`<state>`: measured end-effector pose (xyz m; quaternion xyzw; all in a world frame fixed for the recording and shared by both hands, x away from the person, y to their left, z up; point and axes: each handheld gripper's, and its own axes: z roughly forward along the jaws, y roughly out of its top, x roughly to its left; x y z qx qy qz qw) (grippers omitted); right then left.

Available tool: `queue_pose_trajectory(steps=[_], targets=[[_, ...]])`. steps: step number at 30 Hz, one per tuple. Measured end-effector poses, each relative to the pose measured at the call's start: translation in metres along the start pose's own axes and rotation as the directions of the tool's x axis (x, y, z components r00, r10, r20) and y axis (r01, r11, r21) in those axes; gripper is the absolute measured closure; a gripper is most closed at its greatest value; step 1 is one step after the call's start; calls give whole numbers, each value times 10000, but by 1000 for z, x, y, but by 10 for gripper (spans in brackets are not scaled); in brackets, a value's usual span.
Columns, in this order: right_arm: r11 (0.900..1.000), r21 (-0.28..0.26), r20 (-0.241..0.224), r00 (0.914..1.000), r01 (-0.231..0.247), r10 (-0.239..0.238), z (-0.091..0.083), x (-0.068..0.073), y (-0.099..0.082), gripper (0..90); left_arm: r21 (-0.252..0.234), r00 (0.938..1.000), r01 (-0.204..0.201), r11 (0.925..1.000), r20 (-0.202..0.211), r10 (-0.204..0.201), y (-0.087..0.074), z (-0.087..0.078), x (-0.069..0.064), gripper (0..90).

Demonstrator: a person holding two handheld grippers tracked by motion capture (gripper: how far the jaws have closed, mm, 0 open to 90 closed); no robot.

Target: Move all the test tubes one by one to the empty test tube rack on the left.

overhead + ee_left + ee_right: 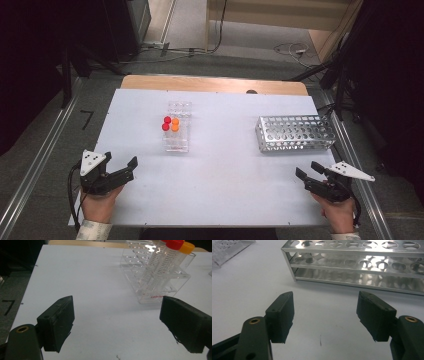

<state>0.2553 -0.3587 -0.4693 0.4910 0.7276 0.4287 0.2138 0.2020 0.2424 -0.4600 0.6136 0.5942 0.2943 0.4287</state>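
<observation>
A clear plastic tube rack (175, 144) stands left of the middle of the white table (225, 165). It holds two red-capped tubes (166, 123) and two orange-capped tubes (175, 124), all upright. An empty metal rack (295, 133) with many holes stands at the right. My left gripper (120, 159) is held open near the front left edge, nothing between its jaws. In the left gripper view the left gripper (117, 305) faces the clear rack (152, 296) and its tubes (160, 262). My right gripper (307, 170) is open at the front right. Ahead of the right gripper (325, 298) lies the metal rack (352, 267).
A bare wooden strip (210, 84) runs along the table's far edge. Metal rails (35, 170) flank both sides. Cables (292, 49) lie on the floor beyond, with dark stands at either side. A corner of the clear rack (227, 248) shows in the right gripper view.
</observation>
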Motion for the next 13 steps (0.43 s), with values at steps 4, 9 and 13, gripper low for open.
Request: queue_pose_trajectory(steps=[4, 9, 13], targets=[[10000, 2, 82, 9999, -58, 58, -2, -2, -1, 284, 67, 9999, 43, 10000, -105, -43, -2, -1, 4, 128], [9999, -19, 173, 9998, -141, 141, -4, -6, -3, 284, 131, 9998, 80, 9999, -201, -78, -4, -3, 8, 128], [9998, 14, 497, 9986, -176, 175, -6, -12, -5, 261, 228, 9995, 82, 9997, -295, -75, -6, -1, 11, 128]])
